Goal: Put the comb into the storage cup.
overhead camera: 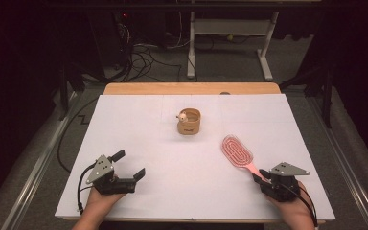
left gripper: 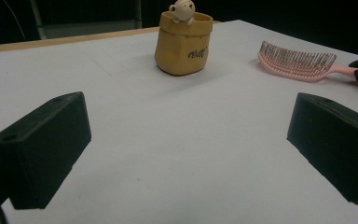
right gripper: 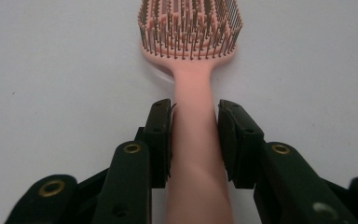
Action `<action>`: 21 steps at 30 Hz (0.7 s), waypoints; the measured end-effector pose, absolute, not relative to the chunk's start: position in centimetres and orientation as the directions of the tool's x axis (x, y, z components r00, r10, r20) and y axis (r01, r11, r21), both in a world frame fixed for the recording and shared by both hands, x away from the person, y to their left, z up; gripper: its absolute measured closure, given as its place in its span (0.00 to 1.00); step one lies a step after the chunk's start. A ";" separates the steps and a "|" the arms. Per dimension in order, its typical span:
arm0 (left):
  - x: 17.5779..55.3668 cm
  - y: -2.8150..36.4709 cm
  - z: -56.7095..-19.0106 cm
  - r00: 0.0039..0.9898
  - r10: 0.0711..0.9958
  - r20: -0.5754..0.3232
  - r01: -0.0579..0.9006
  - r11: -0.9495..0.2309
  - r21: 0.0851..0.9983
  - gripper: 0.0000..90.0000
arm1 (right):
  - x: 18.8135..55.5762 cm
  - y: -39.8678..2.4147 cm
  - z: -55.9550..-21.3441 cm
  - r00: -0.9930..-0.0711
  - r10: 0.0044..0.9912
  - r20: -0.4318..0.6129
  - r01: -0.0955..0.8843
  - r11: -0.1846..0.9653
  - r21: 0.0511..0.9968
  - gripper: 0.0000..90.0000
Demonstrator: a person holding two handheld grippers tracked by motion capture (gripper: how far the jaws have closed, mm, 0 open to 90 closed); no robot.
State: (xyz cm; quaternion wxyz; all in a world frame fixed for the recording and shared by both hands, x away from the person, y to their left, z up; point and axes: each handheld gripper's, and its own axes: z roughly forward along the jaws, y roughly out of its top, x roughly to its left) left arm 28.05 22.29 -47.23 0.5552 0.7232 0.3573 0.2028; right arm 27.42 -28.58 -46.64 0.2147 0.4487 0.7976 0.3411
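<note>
One pink hairbrush (overhead camera: 238, 152) lies on the desk (overhead camera: 139, 124) at the near right, its handle clamped between the jaws of the right hand-held gripper (right gripper: 195, 135). The left hand-held gripper (overhead camera: 130, 165) rests near left, jaws spread wide and empty. One tan pouch (overhead camera: 189, 121) holding one small toy figure (overhead camera: 183, 115) stands far centre.

White table (overhead camera: 139, 143) carries a pink hairbrush (overhead camera: 237, 151) and tan pouch (overhead camera: 189, 121)

1. The white table (overhead camera: 139, 139) lies bare across the left half of the frame.
2. At upper centre stands a tan pouch (overhead camera: 189, 121).
3. The pink hairbrush (overhead camera: 237, 152) crosses the lower right.
</note>
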 end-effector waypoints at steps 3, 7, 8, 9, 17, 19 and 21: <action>28.1 22.3 -47.2 0.664 0.741 -0.103 0.292 -0.129 0.948 0.00 | 27.2 -28.7 -46.7 -0.505 0.863 -0.030 0.569 0.359 0.740 0.74; 28.1 22.2 -47.2 0.663 0.742 -0.105 0.288 -0.123 0.950 0.01 | 27.1 -28.9 -46.7 -0.516 0.857 -0.011 0.563 0.348 0.750 0.62; 28.1 22.2 -47.2 0.662 0.742 -0.105 0.288 -0.123 0.950 0.01 | 27.1 -28.9 -46.6 -0.516 0.857 -0.004 0.558 0.340 0.757 0.58; 28.2 22.2 -47.2 0.662 0.742 -0.105 0.290 -0.124 0.949 0.01 | 27.1 -29.0 -46.5 -0.511 0.860 0.005 0.555 0.325 0.766 0.54; 28.2 22.2 -47.3 0.655 0.749 -0.095 0.286 -0.130 0.949 0.01 | 27.1 -29.4 -46.0 -0.464 0.886 0.011 0.535 0.270 0.800 0.27; 28.2 22.2 -47.3 0.655 0.750 -0.098 0.289 -0.128 0.949 0.01 | 27.1 -29.4 -46.1 -0.466 0.885 0.013 0.534 0.269 0.802 0.23; 28.2 22.2 -47.3 0.654 0.750 -0.097 0.294 -0.134 0.946 0.01 | 27.2 -29.4 -46.2 -0.465 0.885 0.015 0.532 0.265 0.804 0.15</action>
